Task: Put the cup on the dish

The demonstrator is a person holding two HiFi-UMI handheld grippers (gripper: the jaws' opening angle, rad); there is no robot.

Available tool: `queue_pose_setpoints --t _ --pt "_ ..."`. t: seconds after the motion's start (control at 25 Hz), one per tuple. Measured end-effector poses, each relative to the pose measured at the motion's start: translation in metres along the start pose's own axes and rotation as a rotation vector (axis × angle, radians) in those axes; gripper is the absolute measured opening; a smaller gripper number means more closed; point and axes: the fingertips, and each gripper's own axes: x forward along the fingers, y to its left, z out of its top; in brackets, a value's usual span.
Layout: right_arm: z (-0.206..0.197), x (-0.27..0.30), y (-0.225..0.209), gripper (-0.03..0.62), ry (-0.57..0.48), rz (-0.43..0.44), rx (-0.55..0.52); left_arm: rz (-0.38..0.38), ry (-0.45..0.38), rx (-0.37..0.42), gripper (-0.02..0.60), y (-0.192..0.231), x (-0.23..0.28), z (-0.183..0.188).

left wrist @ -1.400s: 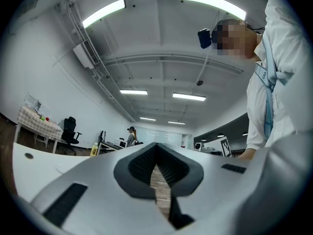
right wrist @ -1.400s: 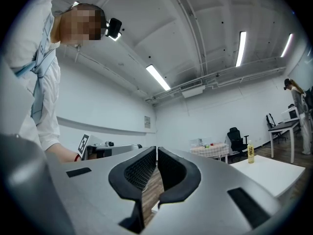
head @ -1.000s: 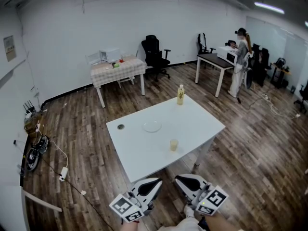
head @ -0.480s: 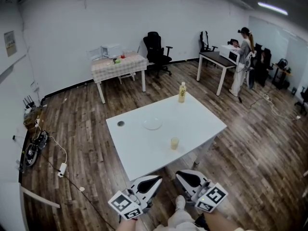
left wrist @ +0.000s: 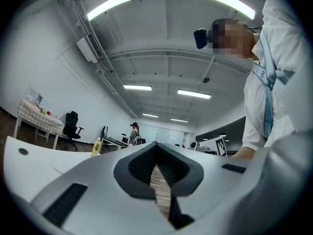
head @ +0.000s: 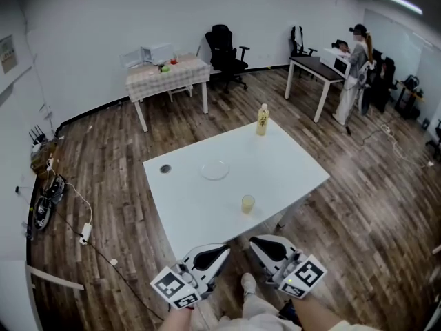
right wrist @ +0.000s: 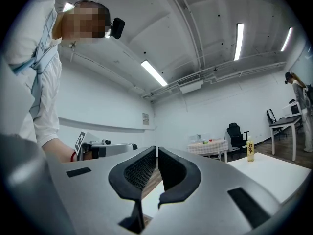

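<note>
A white table point(head: 289, 171) fills the middle of the head view, and both of our grippers sit low at the bottom edge, well short of it. Our left gripper point(head: 222, 251) and right gripper point(head: 256, 243) are both clenched on nothing, jaws together. A clear, shallow dish point(head: 214, 170) lies left of centre on the table. The small yellowish cup point(head: 248, 203) stands apart from it, to its lower right, nearer the table's near edge. We judge the step in hand to be the approach. We should step closer and part the right jaws before reaching, since that gripper is nearer the cup. Then we should meet the cup from the side at mid-height, squeeze gently because it looks light, and lower it onto the dish's middle. A bottle point(head: 262, 120) at the table's far edge, upper centre, has a yellow label with dark characters too small to read. Each marker cube point(head: 304, 275) shows black-and-white squares. A wall sign point(head: 8, 52) at upper left is unreadable.
</note>
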Motion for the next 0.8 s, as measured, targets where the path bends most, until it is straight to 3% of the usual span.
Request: queue_pose_setpoints --t 0.44,0.8 --pt "0.006 0.026 -0.106 0.035 0.032 0.038 0.011 0.052 -0.009 -0.001 0.002 0.066 0.076 0.006" --pt "-0.009 0.038 -0.152 0.035 0.046 0.139 -0.015 0.132 -0.012 0.007 0.002 0.092 0.115 -0.001"
